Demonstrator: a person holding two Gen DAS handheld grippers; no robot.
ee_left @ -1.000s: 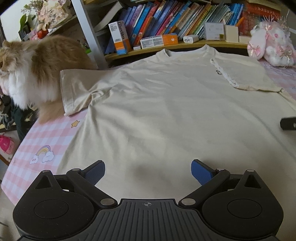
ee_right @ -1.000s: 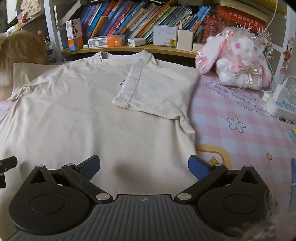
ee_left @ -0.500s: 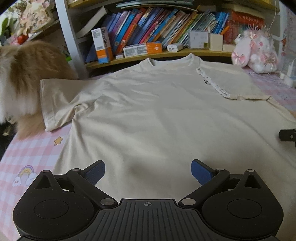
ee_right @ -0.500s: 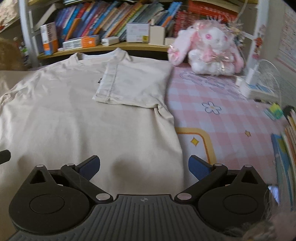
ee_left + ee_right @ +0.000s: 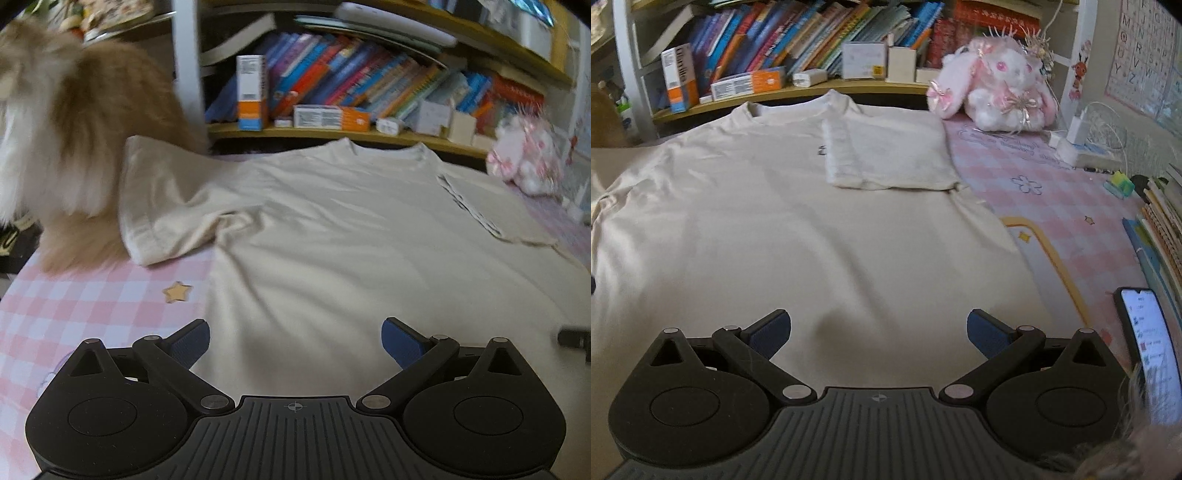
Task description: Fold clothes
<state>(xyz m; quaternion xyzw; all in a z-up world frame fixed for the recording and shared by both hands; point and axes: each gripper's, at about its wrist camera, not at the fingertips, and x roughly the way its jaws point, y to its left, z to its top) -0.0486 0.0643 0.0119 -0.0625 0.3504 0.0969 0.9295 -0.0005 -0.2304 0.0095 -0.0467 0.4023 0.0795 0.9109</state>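
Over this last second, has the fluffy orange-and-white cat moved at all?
Cannot tell. The fluffy orange-and-white cat sits beside the cream T-shirt's spread sleeve as before; the left gripper's camera itself swung, shifting everything in view.

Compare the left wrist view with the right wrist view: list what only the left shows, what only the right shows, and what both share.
Only the left wrist view shows the fluffy cat beside the spread-out sleeve, and the star print on the pink cloth.

Only the right wrist view shows the lit phone, the power strip and the stacked books at the right edge.

Both show the cream T-shirt with one sleeve folded in, the bookshelf, the plush rabbit, and an open gripper: left, right.
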